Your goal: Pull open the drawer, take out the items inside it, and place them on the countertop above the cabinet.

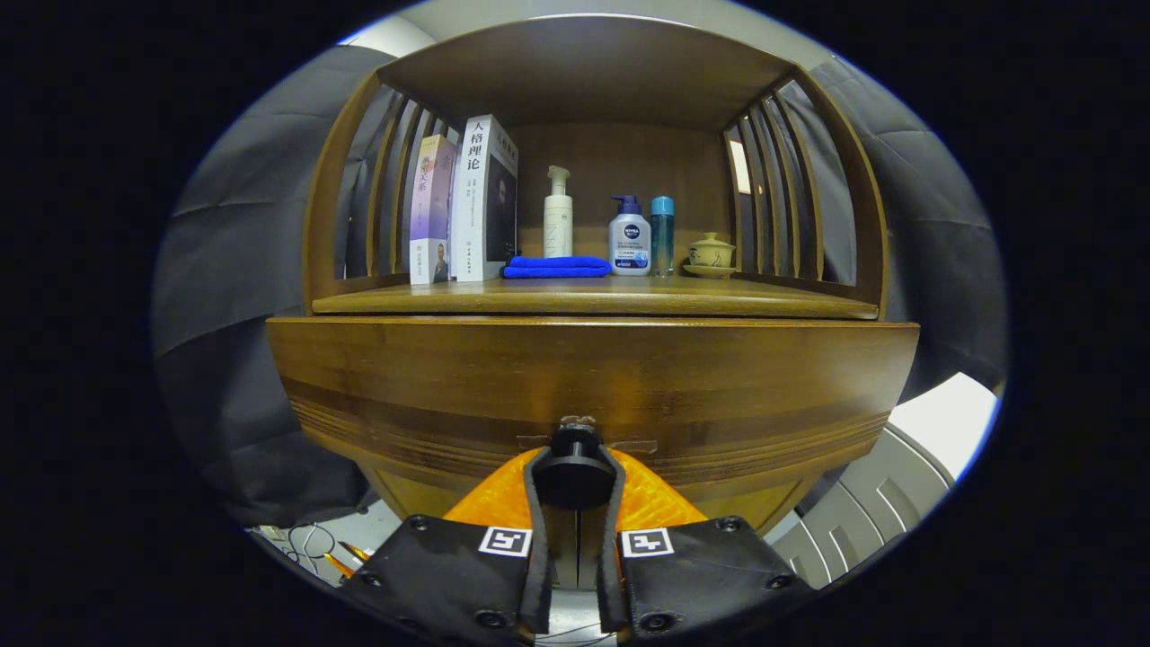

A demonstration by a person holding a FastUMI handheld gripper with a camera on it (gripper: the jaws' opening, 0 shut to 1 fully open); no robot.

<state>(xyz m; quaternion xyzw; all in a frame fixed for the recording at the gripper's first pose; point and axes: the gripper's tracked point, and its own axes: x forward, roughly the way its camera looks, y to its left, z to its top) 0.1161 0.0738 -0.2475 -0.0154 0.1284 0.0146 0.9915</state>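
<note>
Dark cloth hangs behind a wooden cabinet (593, 377) whose slatted sides enclose the countertop (593, 296) well above and beyond the claw. On that surface, from left to right ahead of the fingers, stand two upright books (463, 202), a folded blue cloth (557, 267) lying in front of a white pump bottle (558, 216), a second pump bottle (629, 237) touching or just beside a slim blue bottle (662, 235), and a small lidded cup on a saucer (710, 254). Below, the drawer (593, 409) front fills the space straight ahead. Its dark round knob (575, 467) sits between the fingertips of the gripper (575, 481), whose fingers are closed in tight against both sides of it.
</note>
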